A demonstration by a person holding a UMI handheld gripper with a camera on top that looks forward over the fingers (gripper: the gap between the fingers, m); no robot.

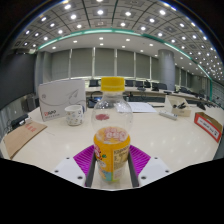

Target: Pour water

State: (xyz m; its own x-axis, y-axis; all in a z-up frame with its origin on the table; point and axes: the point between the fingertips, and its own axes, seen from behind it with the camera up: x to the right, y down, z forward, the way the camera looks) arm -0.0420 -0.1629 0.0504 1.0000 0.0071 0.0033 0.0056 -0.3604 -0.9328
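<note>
My gripper is shut on a clear bottle with an orange and yellow label and a yellow cap; both fingers press on its sides and the magenta pads show at either side. The bottle stands upright between the fingers, held above the pale table. A white cup stands on the table beyond the fingers, to the left of the bottle. The bottle's base is hidden below the fingers.
A white board or box stands behind the cup. A brown flat item lies at the table's left. A red and white box and small objects lie at the right. Desks and monitors fill the room behind.
</note>
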